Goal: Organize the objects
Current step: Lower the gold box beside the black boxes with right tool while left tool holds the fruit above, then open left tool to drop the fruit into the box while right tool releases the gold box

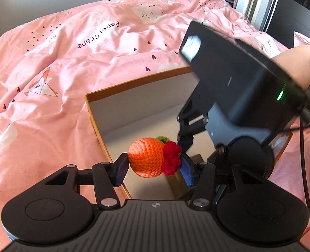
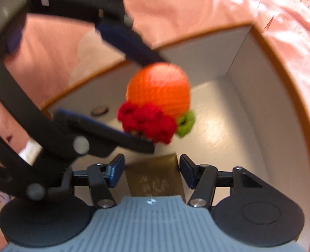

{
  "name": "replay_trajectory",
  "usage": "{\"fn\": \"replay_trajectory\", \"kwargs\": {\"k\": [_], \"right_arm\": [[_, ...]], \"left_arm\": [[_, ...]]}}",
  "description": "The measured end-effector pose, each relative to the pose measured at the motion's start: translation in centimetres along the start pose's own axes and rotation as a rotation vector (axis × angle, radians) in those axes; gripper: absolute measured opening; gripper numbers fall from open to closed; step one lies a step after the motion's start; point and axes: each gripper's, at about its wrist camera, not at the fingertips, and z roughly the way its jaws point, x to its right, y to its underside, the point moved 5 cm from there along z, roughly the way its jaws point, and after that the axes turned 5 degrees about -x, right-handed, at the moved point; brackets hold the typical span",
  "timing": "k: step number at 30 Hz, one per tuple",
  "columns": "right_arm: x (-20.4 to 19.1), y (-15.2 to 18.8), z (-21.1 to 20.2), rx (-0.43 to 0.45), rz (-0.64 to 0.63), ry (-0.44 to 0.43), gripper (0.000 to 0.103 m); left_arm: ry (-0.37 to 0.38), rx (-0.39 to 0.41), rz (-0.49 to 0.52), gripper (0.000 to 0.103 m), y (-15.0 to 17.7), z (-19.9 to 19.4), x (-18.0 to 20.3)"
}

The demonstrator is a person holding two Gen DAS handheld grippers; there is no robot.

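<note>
Orange crocheted fruit toy [image 1: 146, 157] (clamped in left gripper [image 1: 154, 167]) hangs over white cardboard box [image 1: 134, 107]; lower before releasing, clear of right gripper [image 2: 151, 173], apart over a gold packet [image 2: 155, 175].

Home bedroom: bed under pink printed duvet [image 1: 92, 63].

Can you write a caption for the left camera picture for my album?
Left gripper holds a knitted orange toy over an open box on a pink blanket.

Left tool [image 1: 154, 164] clamped on something, angled down, right tool [image 2: 151, 171] parted, steeply down, empty.
</note>
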Motion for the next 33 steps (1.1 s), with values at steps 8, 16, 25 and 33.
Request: {"fn": "replay_trajectory", "kwargs": {"k": [8,16,25,33], "right_arm": [[2.1,2.1,-0.4,-0.126,0.054,-0.053,0.053],[4.1,2.6,-1.9,-0.112,0.082,-0.052,0.055],[6.8,4.5,-7.0,0.032,0.178,0.035,0.061],[9.0,5.1,-8.6,0.102,0.275,0.064,0.061]], "left_arm": [[0.021,-0.016,0.045,0.06,0.5,0.7,1.4],[0.019,-0.074,0.115,0.06,1.0,1.9,3.0],[0.026,-0.232,0.26,0.061,0.9,3.9,4.2],[0.075,-0.332,0.272,0.063,1.0,4.3,5.4]]}}
